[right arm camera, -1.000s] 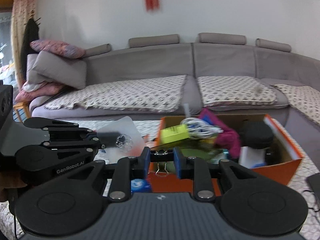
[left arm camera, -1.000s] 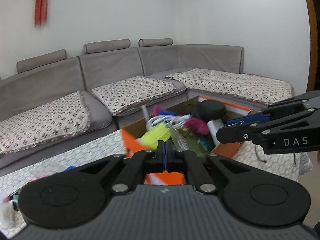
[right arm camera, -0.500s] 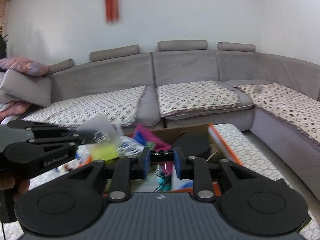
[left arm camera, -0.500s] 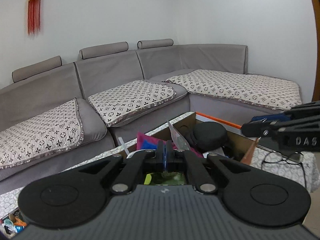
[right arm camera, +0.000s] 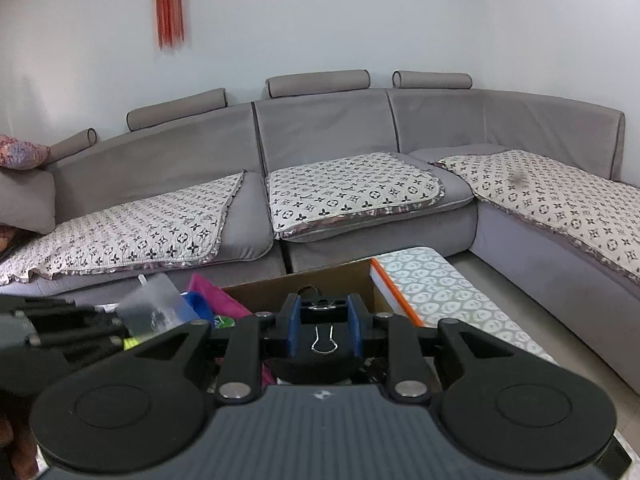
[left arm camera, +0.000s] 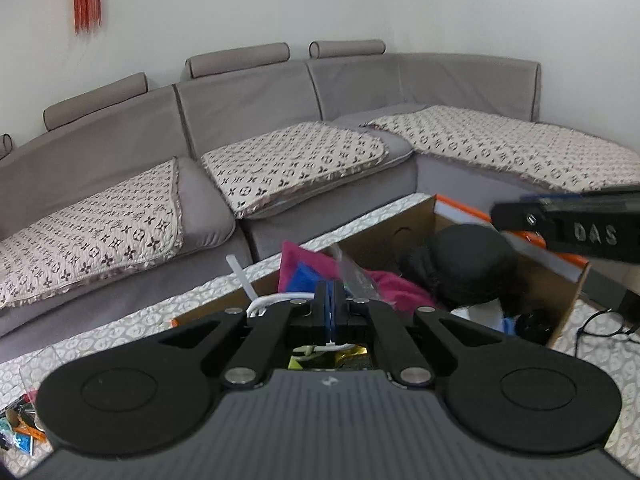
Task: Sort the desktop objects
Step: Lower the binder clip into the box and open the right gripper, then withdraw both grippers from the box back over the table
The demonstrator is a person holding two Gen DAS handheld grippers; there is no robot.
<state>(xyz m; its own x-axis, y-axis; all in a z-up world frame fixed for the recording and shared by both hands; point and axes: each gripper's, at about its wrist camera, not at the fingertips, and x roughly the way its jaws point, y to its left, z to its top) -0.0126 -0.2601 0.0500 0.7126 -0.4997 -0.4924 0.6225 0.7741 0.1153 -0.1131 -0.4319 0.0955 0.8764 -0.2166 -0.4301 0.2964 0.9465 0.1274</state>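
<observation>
Inside cardboard box [left arm camera: 566, 292]: black pouch [left arm camera: 464, 264]; left gripper [left arm camera: 330, 300] pinches plastic bag [left arm camera: 352, 276]; right gripper [right arm camera: 323, 322] clamps binder clip [right arm camera: 323, 338].

home living room, grey corner sofa [right arm camera: 328, 136], red tassel wall ornament [right arm camera: 170, 12]

I see a grey corner sofa [right arm camera: 328, 132] across the middle of my frame — patterned seat covers [right arm camera: 352, 192] on it — and a red tassel ornament [right arm camera: 168, 8] on the wall, upper left.

Bench [left arm camera: 120, 332] with pale patterned cloth; carries open cardboard box [left arm camera: 560, 292], small colourful clutter [left arm camera: 20, 432] at left edge, black cable [left arm camera: 600, 320] at right.
</observation>
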